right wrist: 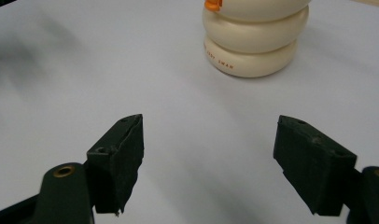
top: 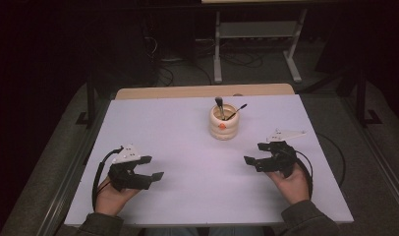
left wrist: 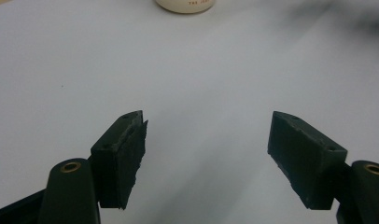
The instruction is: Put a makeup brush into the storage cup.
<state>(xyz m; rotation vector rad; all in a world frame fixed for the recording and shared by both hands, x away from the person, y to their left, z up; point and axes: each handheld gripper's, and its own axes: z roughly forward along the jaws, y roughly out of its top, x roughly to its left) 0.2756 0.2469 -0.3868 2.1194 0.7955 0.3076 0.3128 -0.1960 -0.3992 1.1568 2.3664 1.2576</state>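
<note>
Both grippers low over the white table (top: pixel 187 147), jaws spread, nothing held.

We see the left gripper (top: pixel 152 167) at lower left of the high view and the right gripper (top: pixel 254 153) at lower right, each in a hand, each with jaws wide apart over bare tabletop. The cream ribbed cup (top: pixel 223 122) stands upright just above centre, well apart from the left gripper, nearer the right; two dark brushes (top: pixel 220 107) stick out of it. In the right gripper view the cup (right wrist: pixel 253 42) sits at the top, beyond the jaws.

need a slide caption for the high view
Two hand-held tongs, left and right, open on the white table before a cream brush pot.
</note>
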